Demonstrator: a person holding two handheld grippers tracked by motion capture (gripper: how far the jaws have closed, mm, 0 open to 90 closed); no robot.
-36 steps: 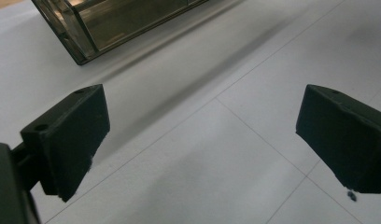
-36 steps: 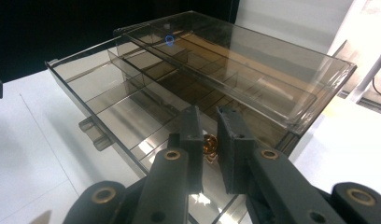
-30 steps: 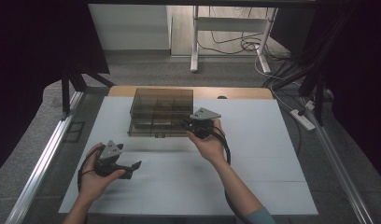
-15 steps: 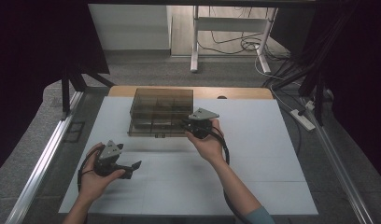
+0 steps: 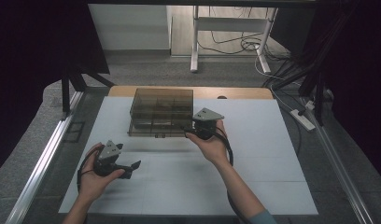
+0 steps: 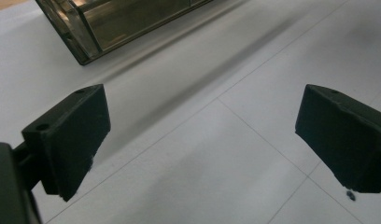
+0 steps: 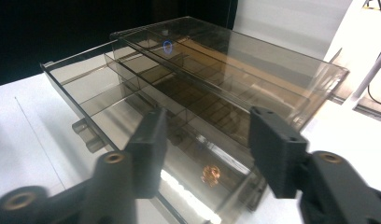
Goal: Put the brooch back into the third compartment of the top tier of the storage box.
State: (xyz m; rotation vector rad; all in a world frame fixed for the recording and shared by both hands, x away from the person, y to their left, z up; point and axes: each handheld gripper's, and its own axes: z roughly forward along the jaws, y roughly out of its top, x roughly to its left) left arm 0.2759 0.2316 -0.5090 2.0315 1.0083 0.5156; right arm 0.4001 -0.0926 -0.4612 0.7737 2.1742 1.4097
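A smoky see-through compartment box [image 5: 160, 112] stands at the middle back of the white table [image 5: 254, 177]. Its lid is raised a little over the divided tray [image 7: 109, 100]. A small copper-coloured piece [image 7: 210, 175] lies in a near compartment. My right gripper [image 5: 187, 131] is at the box's front right corner, open, with its jaws apart over that compartment [image 7: 207, 126] and holding nothing. My left gripper [image 5: 132, 166] is held low over the table's front left, open and empty [image 6: 202, 112]. A corner of the box [image 6: 109, 23] lies ahead of it.
A wooden strip [image 5: 235, 92] runs along the table's far edge behind the box. Metal rails [image 5: 44, 158] flank the table on both sides. Thin seam lines [image 6: 254, 130] cross the white surface. Cables and a power strip [image 5: 304, 119] lie on the floor at the right.
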